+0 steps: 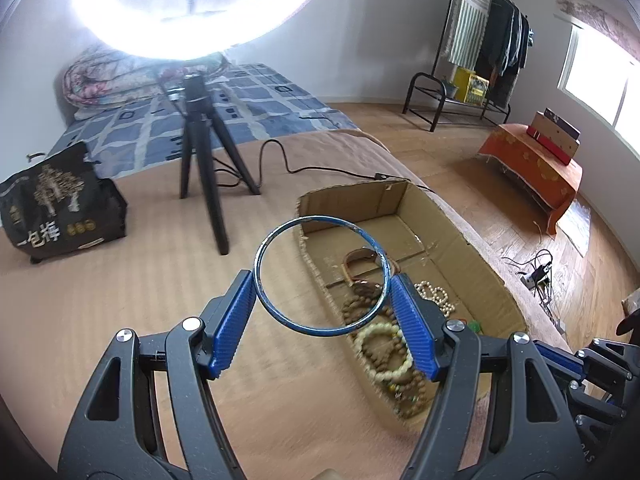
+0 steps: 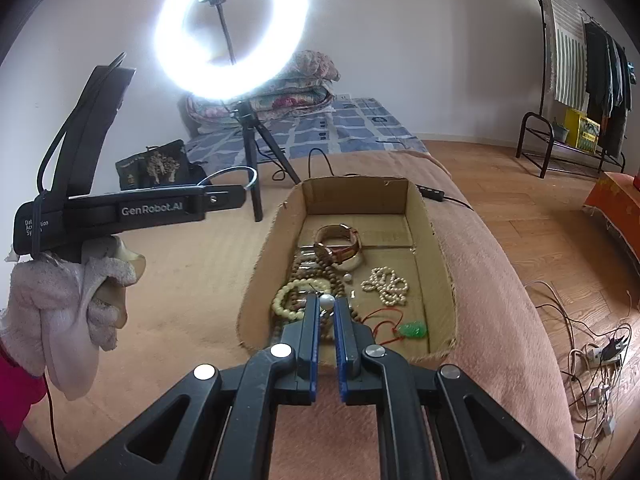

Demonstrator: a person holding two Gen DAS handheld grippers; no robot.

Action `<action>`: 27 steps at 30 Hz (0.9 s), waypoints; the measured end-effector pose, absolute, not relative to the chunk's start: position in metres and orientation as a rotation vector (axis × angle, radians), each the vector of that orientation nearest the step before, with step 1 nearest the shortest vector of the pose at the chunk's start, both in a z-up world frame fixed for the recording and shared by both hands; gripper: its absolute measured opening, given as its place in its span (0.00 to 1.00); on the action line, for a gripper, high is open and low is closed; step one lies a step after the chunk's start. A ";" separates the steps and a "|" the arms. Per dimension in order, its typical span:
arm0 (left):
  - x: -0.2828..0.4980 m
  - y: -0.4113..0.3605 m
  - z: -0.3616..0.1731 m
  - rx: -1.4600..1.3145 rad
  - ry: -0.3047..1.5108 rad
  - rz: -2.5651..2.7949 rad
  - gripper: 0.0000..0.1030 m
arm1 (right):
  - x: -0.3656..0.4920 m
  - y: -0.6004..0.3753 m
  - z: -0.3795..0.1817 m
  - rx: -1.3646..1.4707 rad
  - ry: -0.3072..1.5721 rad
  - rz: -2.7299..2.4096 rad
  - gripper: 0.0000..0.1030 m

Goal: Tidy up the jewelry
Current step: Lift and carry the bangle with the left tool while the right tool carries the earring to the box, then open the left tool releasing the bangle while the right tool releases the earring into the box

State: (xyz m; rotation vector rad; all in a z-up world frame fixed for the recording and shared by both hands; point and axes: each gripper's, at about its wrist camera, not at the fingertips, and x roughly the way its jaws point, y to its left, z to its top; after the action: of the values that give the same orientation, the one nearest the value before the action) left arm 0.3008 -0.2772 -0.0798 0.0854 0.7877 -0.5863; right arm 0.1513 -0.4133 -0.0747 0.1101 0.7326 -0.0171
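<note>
My left gripper is shut on a thin blue bangle, held above the pink blanket just left of the cardboard box. The bangle also shows in the right wrist view at the tip of the left gripper. My right gripper is shut on a small white pearl above the near end of the box. In the box lie wooden bead strands, a cream bead bracelet, a watch, a pearl string and a green pendant.
A ring light on a black tripod stands behind the box, its cable trailing across the blanket. A black bag sits far left. The bed edge drops to wooden floor on the right, with cables and a power strip.
</note>
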 end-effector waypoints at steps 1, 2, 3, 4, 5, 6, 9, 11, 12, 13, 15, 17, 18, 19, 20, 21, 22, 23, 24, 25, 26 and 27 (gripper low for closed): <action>0.302 -0.282 -0.081 0.089 0.789 -0.588 0.69 | 0.154 -0.415 -0.075 0.108 0.734 -0.019 0.04; 0.304 -0.287 -0.082 0.093 0.790 -0.589 0.69 | 0.156 -0.417 -0.076 0.107 0.735 -0.020 0.04; 0.306 -0.289 -0.083 0.094 0.791 -0.590 0.69 | 0.158 -0.419 -0.077 0.108 0.737 -0.020 0.04; 0.308 -0.294 -0.084 0.095 0.794 -0.593 0.69 | 0.160 -0.420 -0.078 0.107 0.737 -0.020 0.04; 0.310 -0.297 -0.084 0.094 0.795 -0.597 0.69 | 0.163 -0.422 -0.079 0.104 0.739 -0.021 0.04; 0.311 -0.300 -0.084 0.095 0.795 -0.598 0.69 | 0.164 -0.423 -0.080 0.103 0.741 -0.021 0.04; 0.314 -0.310 -0.087 0.098 0.798 -0.603 0.69 | 0.169 -0.427 -0.084 0.105 0.744 -0.023 0.04; 0.317 -0.317 -0.088 0.102 0.799 -0.606 0.69 | 0.171 -0.431 -0.086 0.108 0.746 -0.026 0.04; 0.317 -0.320 -0.089 0.102 0.800 -0.608 0.69 | 0.173 -0.433 -0.088 0.114 0.747 -0.025 0.04; 0.318 -0.322 -0.089 0.102 0.801 -0.610 0.69 | 0.174 -0.434 -0.089 0.118 0.749 -0.025 0.04; 0.318 -0.326 -0.089 0.101 0.803 -0.615 0.69 | 0.175 -0.437 -0.090 0.121 0.750 -0.027 0.04; 0.318 -0.330 -0.089 0.107 0.803 -0.621 0.69 | 0.175 -0.439 -0.092 0.121 0.752 -0.027 0.04; 0.318 -0.332 -0.089 0.111 0.802 -0.623 0.69 | 0.176 -0.439 -0.092 0.123 0.753 -0.027 0.04; 0.318 -0.333 -0.089 0.113 0.801 -0.624 0.69 | 0.176 -0.439 -0.093 0.124 0.754 -0.025 0.05; 0.317 -0.334 -0.088 0.115 0.799 -0.624 0.69 | 0.176 -0.440 -0.093 0.124 0.755 -0.025 0.05; 0.318 -0.335 -0.088 0.116 0.798 -0.622 0.69 | 0.177 -0.440 -0.093 0.124 0.755 -0.026 0.05; 0.317 -0.335 -0.087 0.113 0.796 -0.619 0.69 | 0.177 -0.440 -0.094 0.125 0.755 -0.026 0.05; 0.318 -0.335 -0.087 0.111 0.798 -0.615 0.69 | 0.177 -0.440 -0.094 0.125 0.755 -0.025 0.05; 0.317 -0.335 -0.087 0.110 0.802 -0.613 0.69 | 0.177 -0.440 -0.094 0.125 0.754 -0.025 0.06; 0.318 -0.334 -0.088 0.108 0.803 -0.612 0.70 | 0.177 -0.440 -0.093 0.126 0.753 -0.025 0.11; 0.318 -0.334 -0.088 0.106 0.804 -0.609 0.72 | 0.177 -0.440 -0.093 0.128 0.751 -0.022 0.21; 0.319 -0.334 -0.088 0.105 0.805 -0.607 0.73 | 0.177 -0.440 -0.093 0.126 0.747 -0.023 0.26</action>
State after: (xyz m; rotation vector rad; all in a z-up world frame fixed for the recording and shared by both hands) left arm 0.3186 -0.3336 -0.0881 0.1050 0.8051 -0.6070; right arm 0.1766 -0.4401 -0.0927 0.1263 0.7474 -0.0226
